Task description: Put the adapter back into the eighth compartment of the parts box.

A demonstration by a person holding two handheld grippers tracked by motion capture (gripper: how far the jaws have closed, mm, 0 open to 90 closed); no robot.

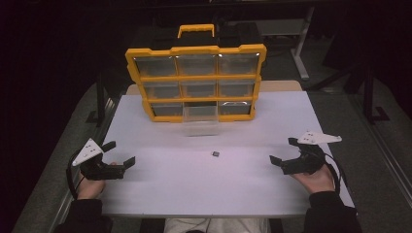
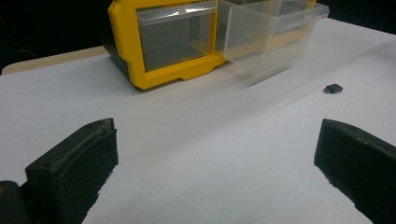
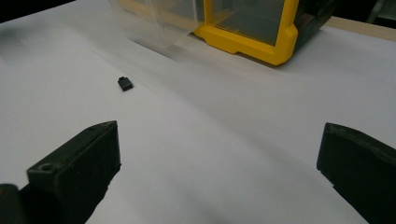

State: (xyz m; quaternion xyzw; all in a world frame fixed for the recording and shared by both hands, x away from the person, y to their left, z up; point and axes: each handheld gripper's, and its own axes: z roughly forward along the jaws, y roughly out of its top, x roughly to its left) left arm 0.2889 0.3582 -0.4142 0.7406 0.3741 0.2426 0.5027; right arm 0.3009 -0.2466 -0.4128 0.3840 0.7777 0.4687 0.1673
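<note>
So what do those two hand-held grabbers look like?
Each gripper, left and right, is black with two blocky jaws, a pale three-cornered plate on top and a black cable trailing back. The person wears dark sleeves.

At the back middle of the worktop: a drawer cabinet, standing upright. Pulled out from the middle of its bottom row, toward the near side: one drawer. In front of that drawer, near the worktop's middle and apart from everything: a small part. Near the left edge, well left of the part: the left tool. Near the right edge, well right of it: the right tool. Between the two tools, the part, a little farther back.
</note>
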